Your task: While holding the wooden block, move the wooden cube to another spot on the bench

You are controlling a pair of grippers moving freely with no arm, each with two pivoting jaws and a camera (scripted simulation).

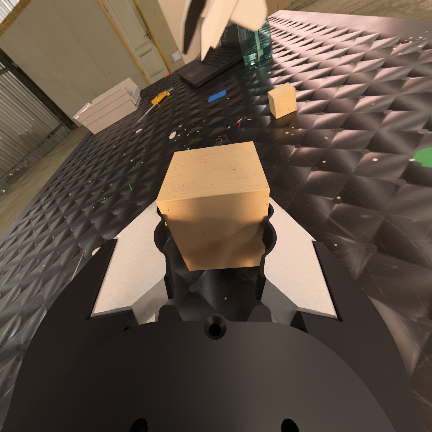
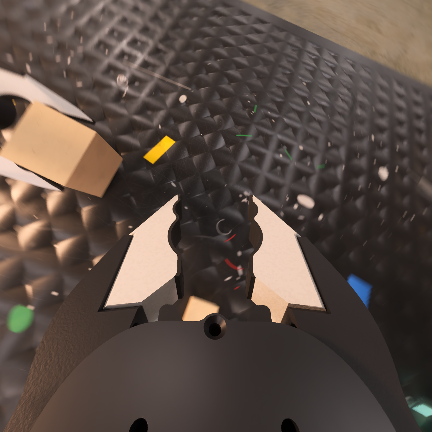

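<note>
Left claw [image 1: 214,210] is clamped tight on the wooden block [image 1: 214,201], both fingers pressed against its sides, and the block hangs clear above the dark studded bench [image 1: 350,210]. Over to the right claw [image 2: 214,198]: its fingers stand parted with nothing between them, poised over the bench surface above some red and white scuff marks. The wooden cube [image 1: 282,101] sits on the bench beyond the held block, toward the far edge, well apart from the block; in the right wrist view a tan corner that may be this cube peeks out low between the finger bases [image 2: 199,308]. Past the cube stands a clear glass bottle [image 1: 257,46] beside a black laptop [image 1: 210,67]. A blue patch [image 1: 217,95] and a yellow tool [image 1: 159,97] lie further left, with a white tray stack [image 1: 109,105] at the left edge. A green spot [image 1: 424,157] marks the right side, and a yellow patch [image 2: 159,149] lies near the held block.
</note>
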